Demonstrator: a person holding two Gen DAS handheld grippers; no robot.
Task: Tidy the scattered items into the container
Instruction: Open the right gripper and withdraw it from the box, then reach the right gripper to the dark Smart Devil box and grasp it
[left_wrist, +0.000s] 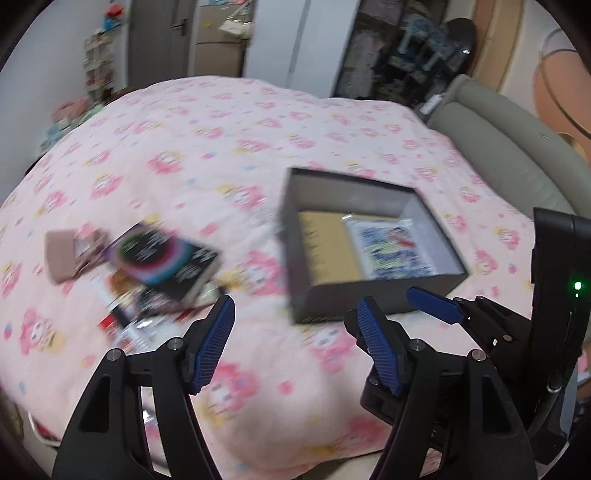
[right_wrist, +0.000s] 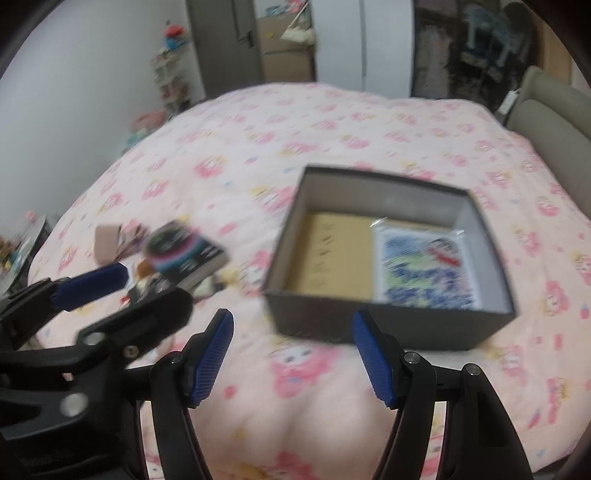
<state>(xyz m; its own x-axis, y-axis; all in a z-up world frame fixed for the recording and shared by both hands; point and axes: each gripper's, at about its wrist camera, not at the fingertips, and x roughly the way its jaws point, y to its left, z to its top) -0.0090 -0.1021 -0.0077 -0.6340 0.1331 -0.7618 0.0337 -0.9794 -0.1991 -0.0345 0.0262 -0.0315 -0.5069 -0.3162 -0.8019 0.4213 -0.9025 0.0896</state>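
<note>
A dark grey open box (left_wrist: 332, 301) (right_wrist: 388, 326) sits on the pink bedspread. Inside it lie a tan flat item (left_wrist: 328, 247) (right_wrist: 332, 254) and a blue-and-white printed packet (left_wrist: 391, 251) (right_wrist: 424, 273). Left of the box lies a scattered heap: a black book with a coloured ring (left_wrist: 166, 262) (right_wrist: 188, 254), a beige small case (left_wrist: 61, 254) (right_wrist: 107, 242) and loose packets (left_wrist: 129, 317). My left gripper (left_wrist: 294, 303) is open and empty, near the box's front left corner. My right gripper (right_wrist: 292, 315) is open and empty, just before the box's front wall.
The pink floral bedspread (left_wrist: 240, 147) covers the whole bed. A grey-green padded headboard (left_wrist: 498, 147) (right_wrist: 554, 118) borders the right side. A person's arm (left_wrist: 557, 81) shows at the upper right. Toy shelves (right_wrist: 170, 85) and doors stand beyond the bed.
</note>
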